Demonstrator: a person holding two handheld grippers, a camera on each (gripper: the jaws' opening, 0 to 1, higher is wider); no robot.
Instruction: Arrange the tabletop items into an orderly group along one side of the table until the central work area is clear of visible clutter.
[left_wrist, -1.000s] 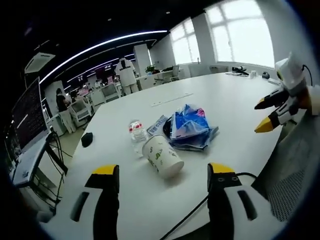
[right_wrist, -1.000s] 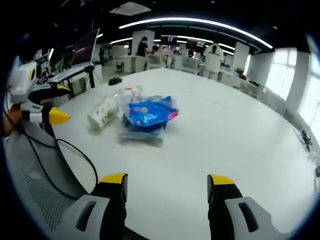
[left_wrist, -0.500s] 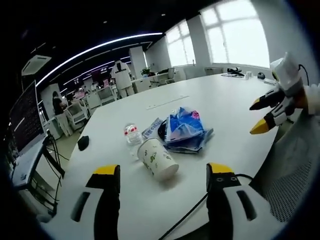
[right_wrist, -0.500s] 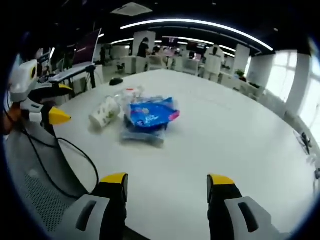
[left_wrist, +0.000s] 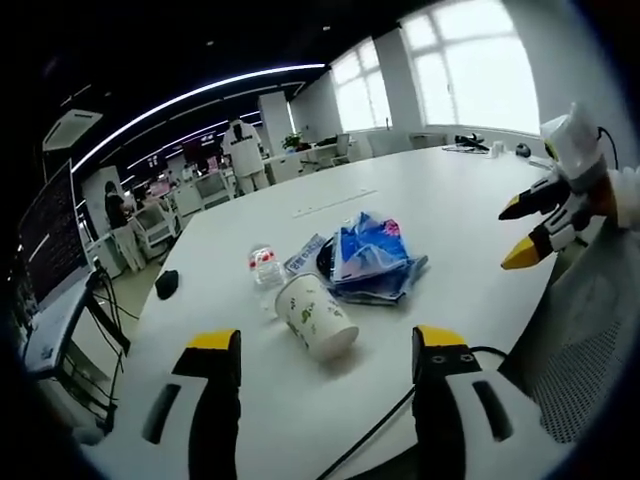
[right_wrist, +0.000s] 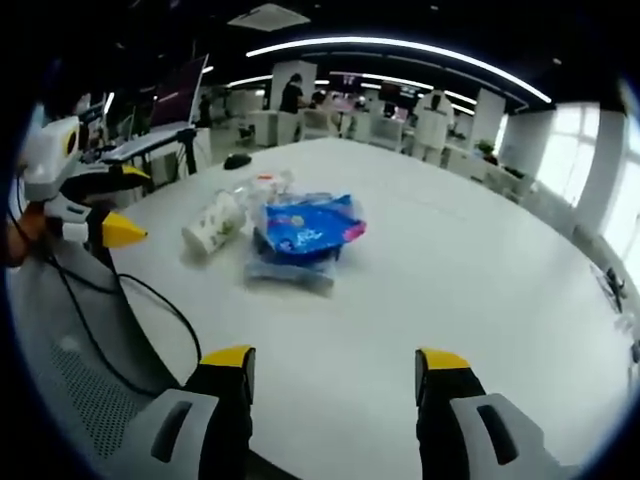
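**Q:** Where do I start with this pile? It all looks bunched together.

**A:** I'm running both grippers from back at the table edge right now, nothing in either one. My left gripper (left_wrist: 325, 345) has its jaws spread wide and empty, and my right gripper (right_wrist: 333, 362) is the same, released and hovering over bare white table (right_wrist: 480, 300). In the left gripper view the right gripper pokes in from the right side, well apart from the clutter.

The clutter sits in one clump near the middle: a paper cup (left_wrist: 316, 317) lying on its side nearest me, a small plastic bottle (left_wrist: 264, 268) with a red label just behind it, and a blue snack bag (left_wrist: 367, 250) stacked on some flatter packets. The cup and the bag look like they're touching or just beside each other, I can't tell which. A black mouse (left_wrist: 166, 283) lies off near the far-left edge.

**Q:** So cup first?

**A:** That's my guess. It's closest to the left gripper and it's tipped over, so it'll probably roll if I nudge it. I'd come in with the jaws straddling the cup across its body, not along its length, and close gently since paper crushes. The bag likely crinkles and slips, so I'd pinch an edge instead of the puffy middle.
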